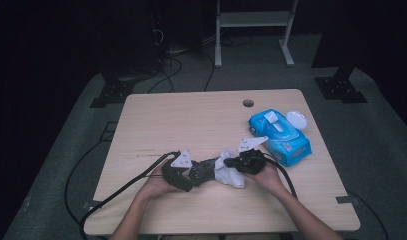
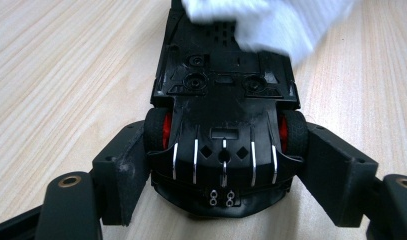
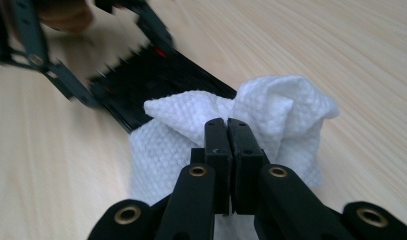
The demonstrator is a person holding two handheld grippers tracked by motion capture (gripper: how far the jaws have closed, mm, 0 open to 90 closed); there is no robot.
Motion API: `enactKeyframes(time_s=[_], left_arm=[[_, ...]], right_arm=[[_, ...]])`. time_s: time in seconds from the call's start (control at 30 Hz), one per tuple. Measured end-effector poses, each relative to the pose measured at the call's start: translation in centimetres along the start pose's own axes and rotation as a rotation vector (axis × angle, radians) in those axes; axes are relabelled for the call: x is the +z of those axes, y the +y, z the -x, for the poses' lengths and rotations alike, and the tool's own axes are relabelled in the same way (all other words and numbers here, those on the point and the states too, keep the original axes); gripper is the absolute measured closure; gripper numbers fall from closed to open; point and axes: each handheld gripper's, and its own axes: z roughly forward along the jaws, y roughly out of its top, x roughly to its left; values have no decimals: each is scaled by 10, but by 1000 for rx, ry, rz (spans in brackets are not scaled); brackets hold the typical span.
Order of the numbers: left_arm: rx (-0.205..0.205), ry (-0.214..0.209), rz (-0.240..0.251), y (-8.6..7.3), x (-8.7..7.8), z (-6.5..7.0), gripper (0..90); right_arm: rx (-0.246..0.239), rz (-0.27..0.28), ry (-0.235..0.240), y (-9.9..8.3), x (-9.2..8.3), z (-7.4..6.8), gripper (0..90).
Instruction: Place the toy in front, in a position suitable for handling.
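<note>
A black toy car is held upside down near the front edge of the surface, about midway along it. Its moulded underside, silver strips, twin exhaust tips and red-hubbed wheels are shown in the left gripper view. The car's rear end is clamped at the wheels by the jaws of the left gripper. A white textured wipe is pinched by the pressed-together jaws of the right gripper and laid against the car's far end. A blue wipes pack is seen near the right edge.
</note>
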Motion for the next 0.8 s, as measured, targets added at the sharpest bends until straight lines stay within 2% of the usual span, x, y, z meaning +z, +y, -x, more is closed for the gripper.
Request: enactKeyframes(time_s=[0.1,0.33,0.4,0.53,0.7,0.8], left_arm=[[3,1,12,1,0,0,249],[4,4,4,1,1,1,249],[10,4,-12,1,2,1,250],[7,2,-11,1,2,1,250],[5,4,-8,1,2,0,250],[-1,2,-4,1,2,0,250]], right_arm=[[-30,1,44,10,16,-13,878],[-89,10,146,33,47,-45,878],[-111,-4,153,36,52,-52,878],[-100,-12,137,30,45,-44,880],[-72,-18,84,17,23,-23,879],[-38,-16,61,7,10,-12,879]])
